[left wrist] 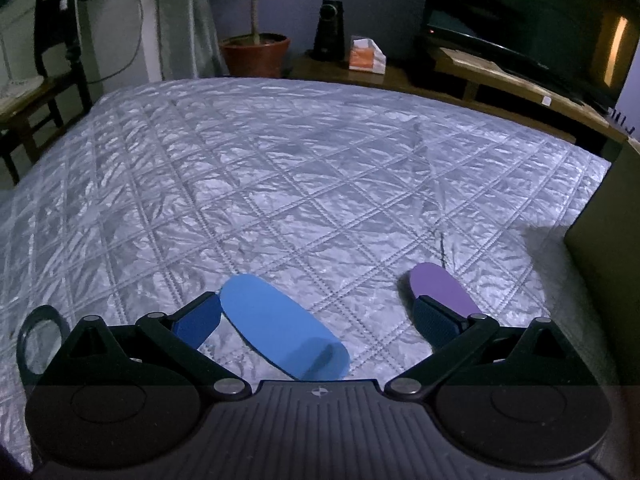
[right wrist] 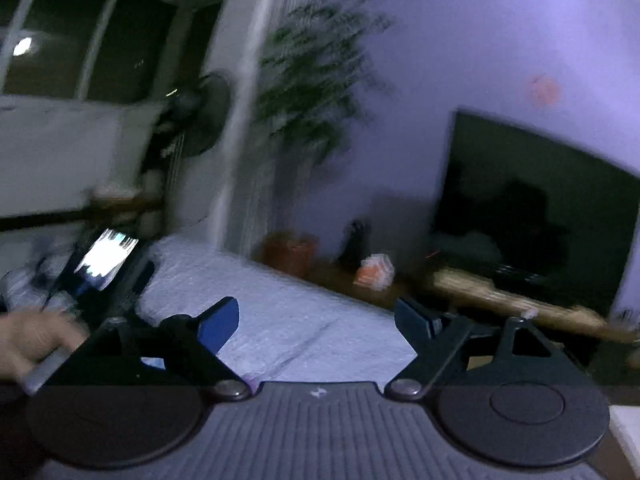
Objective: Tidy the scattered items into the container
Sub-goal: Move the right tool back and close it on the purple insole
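Your left gripper [left wrist: 320, 312] has its jaws spread wide over the quilted bed cover [left wrist: 280, 168], gripping nothing. A blue oval piece [left wrist: 280, 328] lies on the cover beside its left finger, a purple oval piece [left wrist: 440, 286] at its right finger. A brown box [left wrist: 608, 216] stands at the right edge. Your right gripper [right wrist: 324, 328] is also parted and empty, in a blurred view toward the television [right wrist: 540, 208].

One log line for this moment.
left gripper open above blue oval | purple oval beside it | both on quilt | right gripper open, empty
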The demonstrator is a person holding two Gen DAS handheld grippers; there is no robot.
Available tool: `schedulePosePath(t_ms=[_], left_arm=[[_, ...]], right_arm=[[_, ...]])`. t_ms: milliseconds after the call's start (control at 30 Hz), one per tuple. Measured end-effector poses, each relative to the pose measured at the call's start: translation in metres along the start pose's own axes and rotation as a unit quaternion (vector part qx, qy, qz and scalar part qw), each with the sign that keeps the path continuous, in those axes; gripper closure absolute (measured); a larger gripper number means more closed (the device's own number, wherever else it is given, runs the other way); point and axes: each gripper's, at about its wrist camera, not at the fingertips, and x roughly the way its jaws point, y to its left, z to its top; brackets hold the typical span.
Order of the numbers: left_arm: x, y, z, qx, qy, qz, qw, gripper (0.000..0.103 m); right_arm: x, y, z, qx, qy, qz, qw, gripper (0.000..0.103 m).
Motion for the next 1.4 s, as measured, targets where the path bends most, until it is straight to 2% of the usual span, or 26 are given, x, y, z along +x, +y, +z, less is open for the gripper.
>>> schedulePosePath(t_ms=[133, 267, 333, 467, 700, 933, 1000, 1033, 1067, 1167, 1267, 1400], left_arm=[[0.0, 0.006, 0.0, -0.006, 0.001, 0.003, 1.0, 0.0], [0.0, 0.009, 0.001, -0.007, 0.001, 0.005, 1.0, 0.0], [0.0, 0.011, 0.001, -0.01, 0.001, 0.005, 0.9999, 0.0], [0.001, 0.015, 0.002, -0.017, 0.004, 0.005, 0.9998, 0.0], [0.001, 0.017, 0.001, -0.018, 0.007, 0.005, 0.9998, 0.0], [0.001, 0.017, 0.0, -0.015, 0.007, 0.005, 0.9999, 0.0], [0.001, 0.016, 0.0, -0.015, 0.007, 0.006, 0.9998, 0.0], [0.001, 0.016, 0.0, -0.016, 0.008, 0.006, 0.9998, 0.0], [0.001, 0.017, 0.0, -0.016, 0.008, 0.007, 0.9998, 0.0], [0.001, 0.017, 0.0, -0.016, 0.008, 0.007, 0.9998, 0.0], [0.001, 0.016, 0.0, -0.015, 0.008, 0.006, 0.9998, 0.0], [0.001, 0.017, 0.0, -0.016, 0.008, 0.005, 0.9998, 0.0]], right_arm=[[0.061, 0.022, -0.039, 0.005, 0.079, 0.045, 0.996, 0.035], [0.116, 0.019, -0.067, 0.047, 0.157, 0.062, 0.985, 0.041], [0.135, 0.017, -0.071, 0.047, 0.183, 0.065, 0.98, 0.041], [0.157, 0.02, -0.075, 0.054, 0.204, 0.081, 0.974, 0.043], [0.173, 0.042, -0.083, 0.037, 0.212, 0.088, 0.973, 0.048], [0.176, 0.038, -0.087, 0.058, 0.221, 0.076, 0.971, 0.047], [0.177, 0.036, -0.089, 0.063, 0.224, 0.074, 0.97, 0.055], [0.176, 0.035, -0.089, 0.063, 0.226, 0.074, 0.969, 0.074], [0.175, 0.034, -0.089, 0.064, 0.227, 0.079, 0.969, 0.085], [0.168, 0.038, -0.088, 0.053, 0.229, 0.084, 0.968, 0.085], [0.16, 0.036, -0.085, 0.058, 0.232, 0.109, 0.965, 0.076], [0.152, 0.025, -0.082, 0.075, 0.218, 0.094, 0.969, 0.073]])
